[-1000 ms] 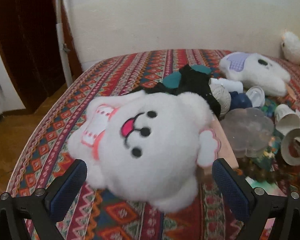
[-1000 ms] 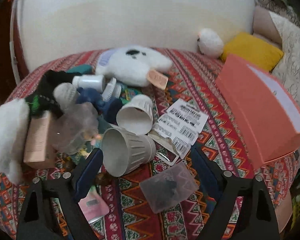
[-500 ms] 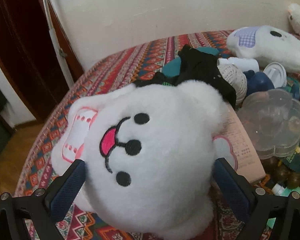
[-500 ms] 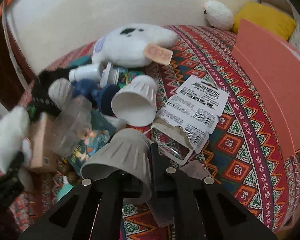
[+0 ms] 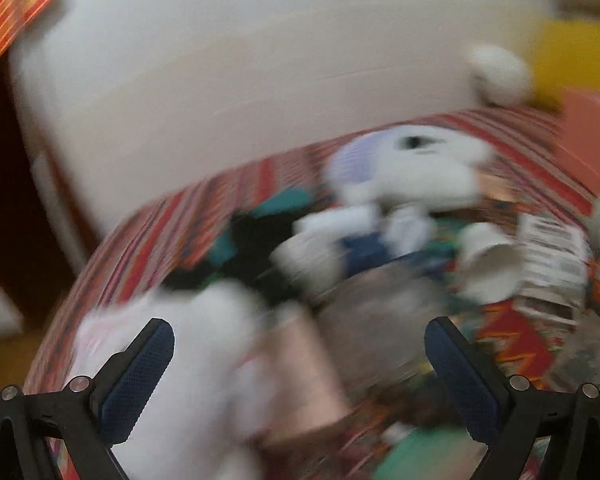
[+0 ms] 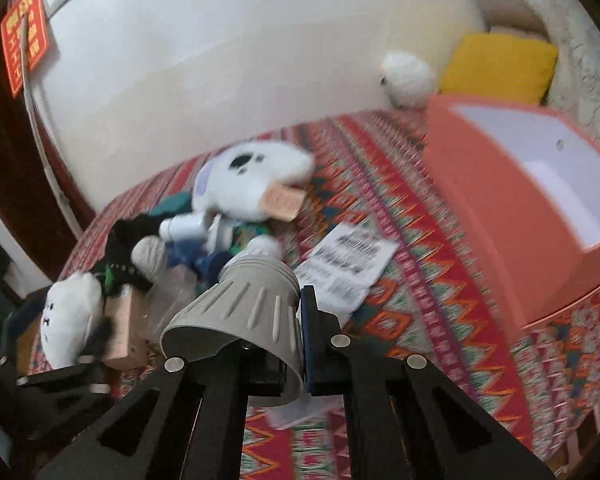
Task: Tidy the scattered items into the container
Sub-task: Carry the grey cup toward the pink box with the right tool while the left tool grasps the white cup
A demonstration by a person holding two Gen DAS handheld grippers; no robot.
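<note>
The right gripper (image 6: 274, 344) is clamped on a grey cup (image 6: 244, 312) lifted above the bedspread (image 6: 420, 280), left of the orange box (image 6: 500, 200), while the left gripper (image 5: 296, 360) gapes wide, empty, over a blurred white plush (image 5: 188, 360).

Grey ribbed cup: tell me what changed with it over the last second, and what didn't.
The right tongs closed on the wall of the grey ribbed plastic cup and lifted it off the patterned bedspread. The left tongs remain open, the white plush rabbit no longer centred between them. The open orange box stayed put.
</note>
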